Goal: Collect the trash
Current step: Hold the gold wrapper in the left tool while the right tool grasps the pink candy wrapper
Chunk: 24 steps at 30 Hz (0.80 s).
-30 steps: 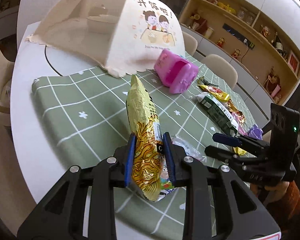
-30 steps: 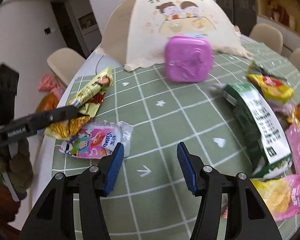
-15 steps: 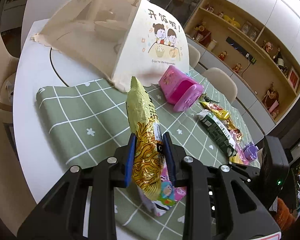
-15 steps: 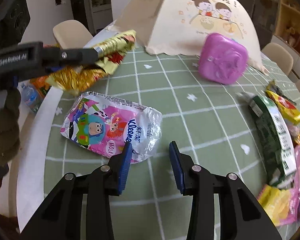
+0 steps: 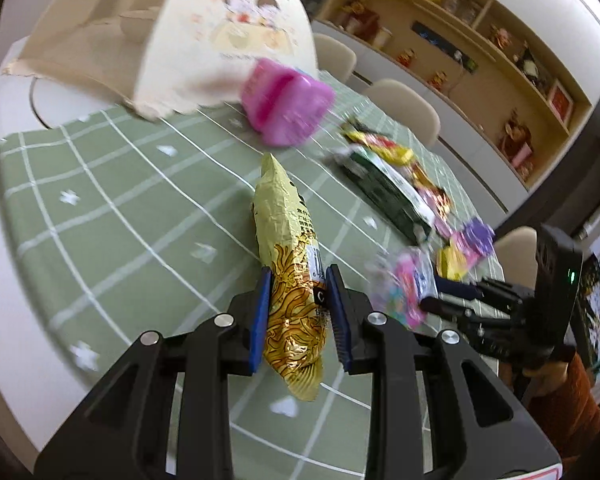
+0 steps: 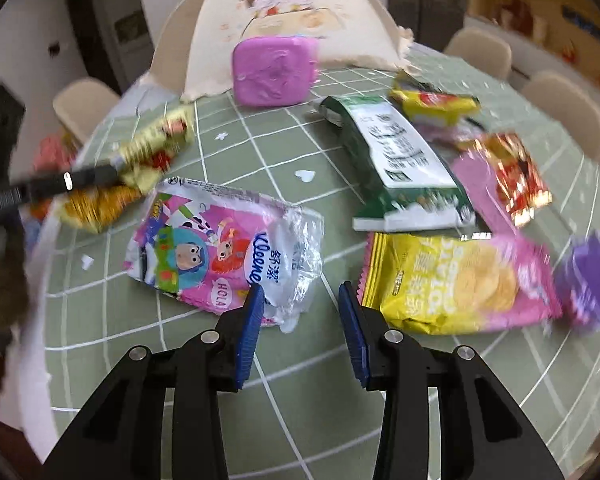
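The right gripper (image 6: 301, 296) hovers with jaws apart over the table (image 6: 260, 152), the Kleenex tissue wrapper (image 6: 224, 256) just ahead and left, its crumpled clear end touching the left jaw. The left gripper (image 5: 299, 286) pinches a gold snack packet (image 5: 290, 248), lengthwise.

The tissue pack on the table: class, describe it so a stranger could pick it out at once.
Start at the green checked tablecloth and look to its near edge, just ahead of the open right gripper. There lies the tissue pack, a flattened pink wrapper. Unlike the yellow chip bag beside it, it shows cartoon characters and has a clear, crumpled end.
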Each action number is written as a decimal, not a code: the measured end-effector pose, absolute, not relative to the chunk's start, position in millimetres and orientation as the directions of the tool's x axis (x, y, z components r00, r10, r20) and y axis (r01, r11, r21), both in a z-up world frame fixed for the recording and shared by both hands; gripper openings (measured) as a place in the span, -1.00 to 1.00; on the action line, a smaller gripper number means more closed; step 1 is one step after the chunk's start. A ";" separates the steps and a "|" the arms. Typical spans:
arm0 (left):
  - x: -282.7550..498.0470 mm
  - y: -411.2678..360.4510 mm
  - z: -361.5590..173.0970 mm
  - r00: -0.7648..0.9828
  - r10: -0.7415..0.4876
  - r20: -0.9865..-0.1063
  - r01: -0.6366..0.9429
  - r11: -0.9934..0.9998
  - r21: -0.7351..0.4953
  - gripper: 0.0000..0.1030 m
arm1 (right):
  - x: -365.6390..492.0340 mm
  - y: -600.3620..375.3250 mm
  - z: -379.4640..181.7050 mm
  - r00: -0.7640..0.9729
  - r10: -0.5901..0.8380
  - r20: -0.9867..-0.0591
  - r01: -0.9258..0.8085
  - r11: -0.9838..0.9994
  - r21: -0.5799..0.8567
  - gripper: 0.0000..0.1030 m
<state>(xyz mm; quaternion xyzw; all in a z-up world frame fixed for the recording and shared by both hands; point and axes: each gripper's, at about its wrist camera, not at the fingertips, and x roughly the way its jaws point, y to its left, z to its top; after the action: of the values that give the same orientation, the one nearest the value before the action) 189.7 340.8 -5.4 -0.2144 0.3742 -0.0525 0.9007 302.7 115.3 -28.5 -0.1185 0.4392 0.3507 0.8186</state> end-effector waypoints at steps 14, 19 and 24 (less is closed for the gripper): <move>178.7 334.8 -5.1 0.715 -0.201 -0.670 -0.093 0.922 -0.375 -0.50 | 288.2 149.9 -16.4 0.453 0.479 -0.752 -0.717 0.697 0.012 0.18; 173.6 346.7 -0.6 0.731 -0.176 -0.660 -0.113 0.922 -0.371 -0.50 | 289.9 157.0 -2.6 0.382 0.558 -0.737 -0.802 0.597 0.036 0.18; 173.3 349.8 -3.3 0.729 -0.182 -0.660 -0.121 0.914 -0.387 -0.50 | 300.8 182.2 -19.5 0.371 0.495 -0.786 -0.822 0.569 -0.029 0.18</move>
<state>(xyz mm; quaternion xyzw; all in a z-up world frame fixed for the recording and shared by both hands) 173.3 349.8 -3.3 -0.2064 0.3676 -0.0169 0.9066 300.8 182.2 -19.5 -0.2143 0.3811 0.4117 0.7996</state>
